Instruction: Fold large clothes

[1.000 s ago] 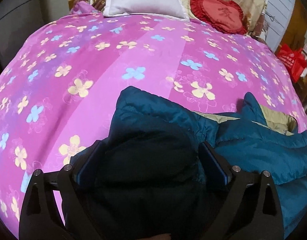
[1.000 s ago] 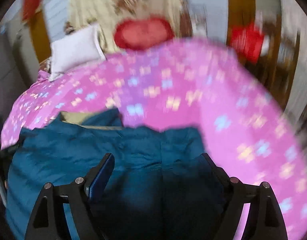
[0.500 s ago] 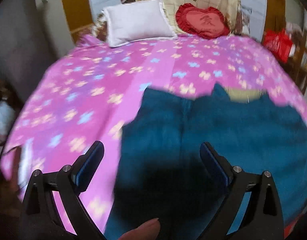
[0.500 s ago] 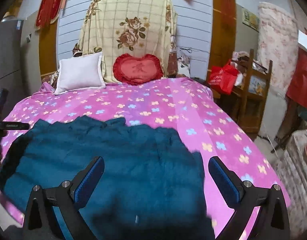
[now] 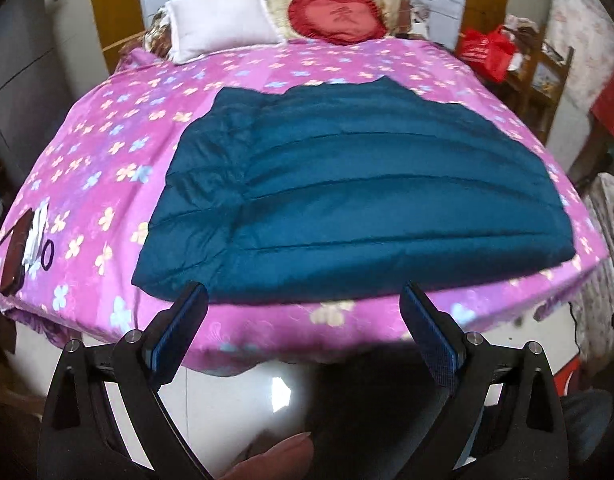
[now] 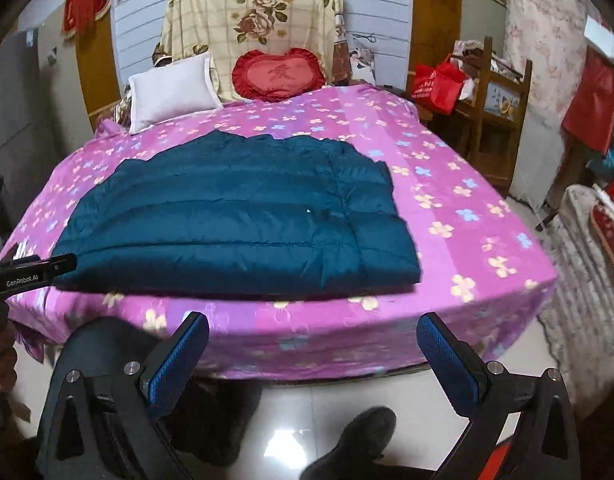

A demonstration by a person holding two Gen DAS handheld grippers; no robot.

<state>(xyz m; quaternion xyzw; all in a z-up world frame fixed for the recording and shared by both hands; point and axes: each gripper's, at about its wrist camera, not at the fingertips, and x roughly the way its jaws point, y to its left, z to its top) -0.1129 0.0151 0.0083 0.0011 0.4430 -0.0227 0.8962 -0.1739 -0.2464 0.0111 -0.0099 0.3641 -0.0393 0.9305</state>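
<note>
A dark teal quilted jacket (image 5: 347, 192) lies folded flat in a broad rectangle on the pink flowered bed (image 5: 107, 168); it also shows in the right wrist view (image 6: 235, 216). My left gripper (image 5: 303, 336) is open and empty, held off the bed's near edge above the floor. My right gripper (image 6: 313, 356) is open and empty, also back from the bed's near edge. The left tool's body (image 6: 27, 274) shows at the left of the right wrist view.
A white pillow (image 5: 219, 28) and a red heart cushion (image 5: 339, 16) lie at the bed's head. A dark wallet and hair ties (image 5: 23, 248) sit at the bed's left corner. A wooden chair with a red bag (image 6: 439, 84) stands to the right. Glossy floor (image 6: 307, 420) is below.
Both grippers let go of the jacket and pulled back from over the bed to beyond its near edge. The jacket now lies flat and folded on the bed.
</note>
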